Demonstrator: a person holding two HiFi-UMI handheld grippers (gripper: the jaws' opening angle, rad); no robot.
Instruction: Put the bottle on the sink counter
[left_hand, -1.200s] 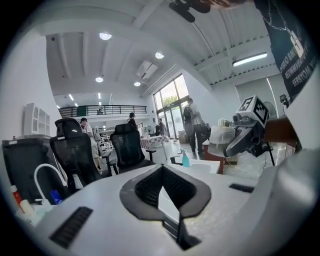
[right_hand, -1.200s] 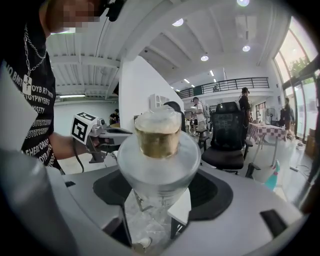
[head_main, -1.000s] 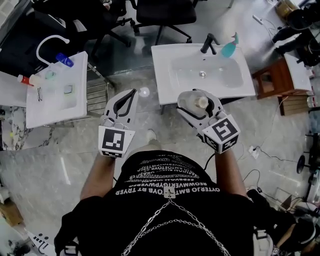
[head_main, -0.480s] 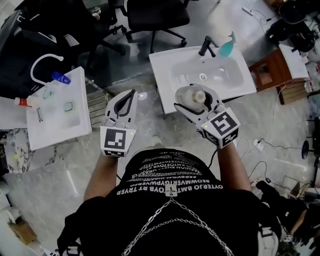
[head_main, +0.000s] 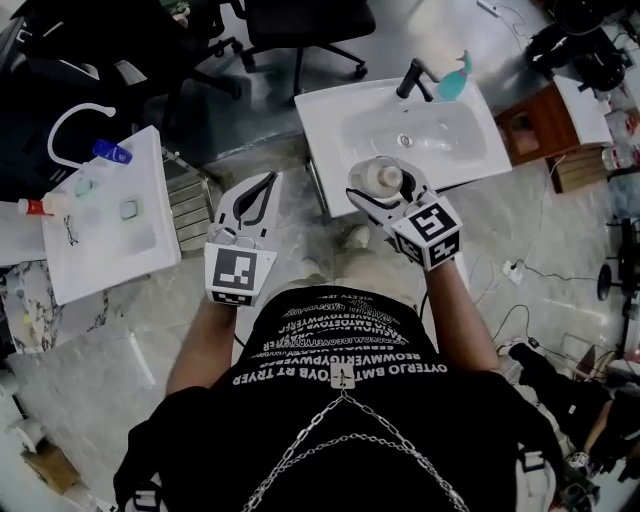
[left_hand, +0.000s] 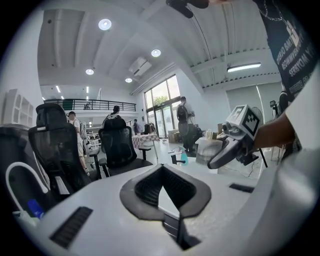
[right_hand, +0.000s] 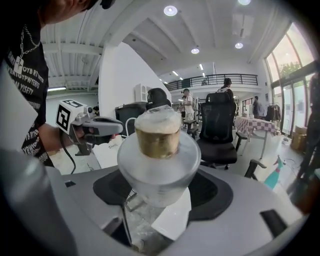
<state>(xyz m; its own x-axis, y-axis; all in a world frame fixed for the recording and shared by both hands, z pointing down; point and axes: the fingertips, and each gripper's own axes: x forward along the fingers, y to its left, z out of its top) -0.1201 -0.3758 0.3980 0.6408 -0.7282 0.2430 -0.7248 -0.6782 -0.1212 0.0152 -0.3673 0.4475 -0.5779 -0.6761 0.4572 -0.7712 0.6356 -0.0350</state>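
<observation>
Holding a clear bottle (head_main: 383, 177) at the near edge of the white sink counter (head_main: 330, 135)
The right gripper (head_main: 384, 192) clamps the bottle's body between its jaws, off the counter surface. The left gripper (head_main: 262, 190) hangs beside it over the floor, jaws closed together on nothing. A black faucet (head_main: 415, 78) and a teal spray bottle (head_main: 455, 82) stand at the counter's far edge

Black T-shirt (head_main: 420, 430), white lettering (head_main: 340, 356), silver chain (head_main: 300, 452), white left gripper (head_main: 270, 180), white right gripper (head_main: 380, 180)
</observation>
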